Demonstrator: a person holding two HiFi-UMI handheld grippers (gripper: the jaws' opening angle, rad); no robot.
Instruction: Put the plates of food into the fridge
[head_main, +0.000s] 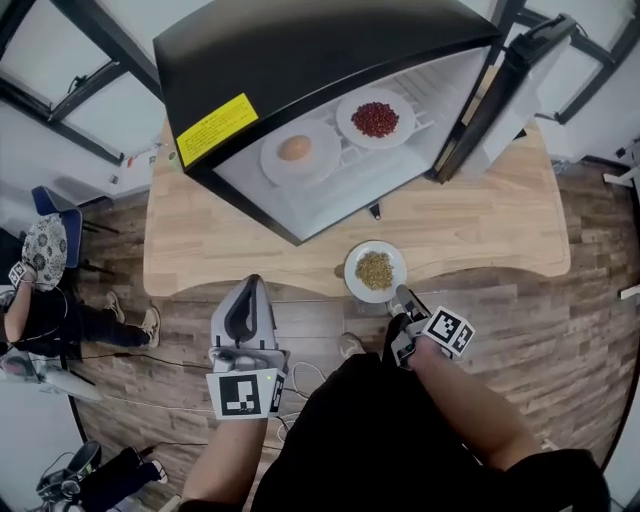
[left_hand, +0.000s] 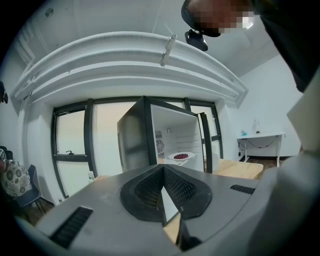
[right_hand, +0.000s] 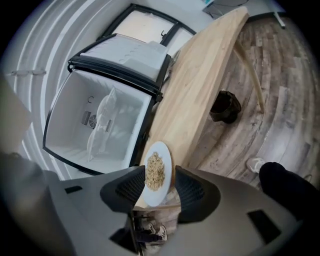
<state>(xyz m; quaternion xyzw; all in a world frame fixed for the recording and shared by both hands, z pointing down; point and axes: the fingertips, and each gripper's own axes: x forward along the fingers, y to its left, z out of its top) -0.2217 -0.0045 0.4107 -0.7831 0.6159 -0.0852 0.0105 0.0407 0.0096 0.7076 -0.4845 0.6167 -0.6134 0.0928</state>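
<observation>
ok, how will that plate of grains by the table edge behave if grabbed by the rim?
The plate looks like glazed white ceramic: probably stiff, but slick between the pads. Its grains lie in a loose pile, so a tilt would likely spill them. Held at one rim by the right gripper, it may pivot downward.
</observation>
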